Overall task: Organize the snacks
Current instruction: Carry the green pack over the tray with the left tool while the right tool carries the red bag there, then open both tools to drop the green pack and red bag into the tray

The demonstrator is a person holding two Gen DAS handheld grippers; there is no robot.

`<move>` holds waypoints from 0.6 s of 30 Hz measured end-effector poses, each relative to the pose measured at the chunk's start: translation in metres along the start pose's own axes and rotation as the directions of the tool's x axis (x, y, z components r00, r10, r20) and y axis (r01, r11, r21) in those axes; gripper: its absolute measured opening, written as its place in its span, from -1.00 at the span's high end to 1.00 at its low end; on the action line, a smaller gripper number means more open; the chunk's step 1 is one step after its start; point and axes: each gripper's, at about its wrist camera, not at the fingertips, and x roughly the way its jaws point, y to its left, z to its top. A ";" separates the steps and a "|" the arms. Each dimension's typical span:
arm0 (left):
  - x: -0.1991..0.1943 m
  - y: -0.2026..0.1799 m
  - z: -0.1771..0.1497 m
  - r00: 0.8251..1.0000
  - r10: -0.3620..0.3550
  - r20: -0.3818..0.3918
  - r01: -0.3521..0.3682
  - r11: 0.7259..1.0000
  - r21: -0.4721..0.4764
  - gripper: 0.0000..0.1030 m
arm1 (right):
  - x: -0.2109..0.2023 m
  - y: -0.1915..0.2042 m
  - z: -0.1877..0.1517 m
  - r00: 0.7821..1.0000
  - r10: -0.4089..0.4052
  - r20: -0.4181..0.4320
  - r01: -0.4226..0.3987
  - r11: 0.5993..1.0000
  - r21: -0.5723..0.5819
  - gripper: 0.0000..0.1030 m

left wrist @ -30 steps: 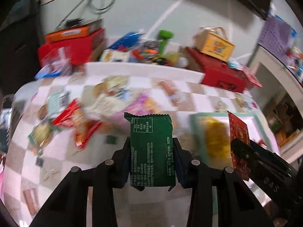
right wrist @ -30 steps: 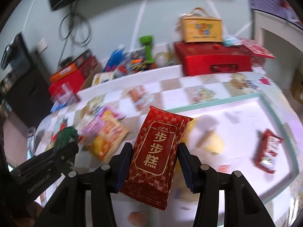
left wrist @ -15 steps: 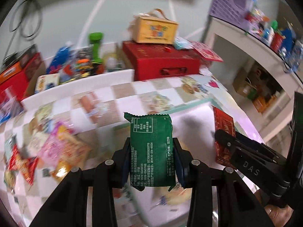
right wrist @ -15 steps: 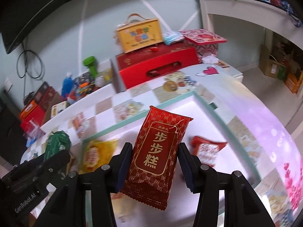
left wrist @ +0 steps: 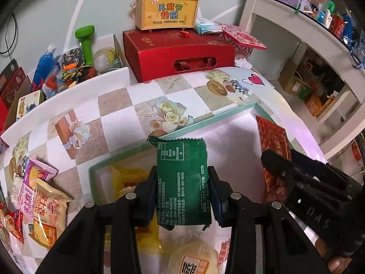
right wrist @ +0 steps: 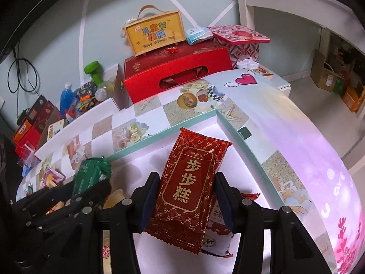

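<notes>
Each hand-held gripper clamps a snack above the teal tray (left wrist: 214,119) ahead: left hand-held gripper (left wrist: 182,196) grips green packet (left wrist: 182,180), right hand-held gripper (right wrist: 186,198) red packet (right wrist: 189,191); releasing both into it likely comes next.

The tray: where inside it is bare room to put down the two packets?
Bare white floor lies in the far part of the tray, between its teal rim and the red packet, beyond the green packet. The near part is crowded: yellow bags at the near left, another snack under the right gripper.
</notes>
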 end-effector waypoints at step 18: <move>-0.034 0.045 -0.021 0.978 0.209 -0.009 -0.208 0.966 -0.156 -0.83 | -0.007 0.007 -0.012 0.996 -0.081 -0.038 0.081 0.997 -0.021 -0.57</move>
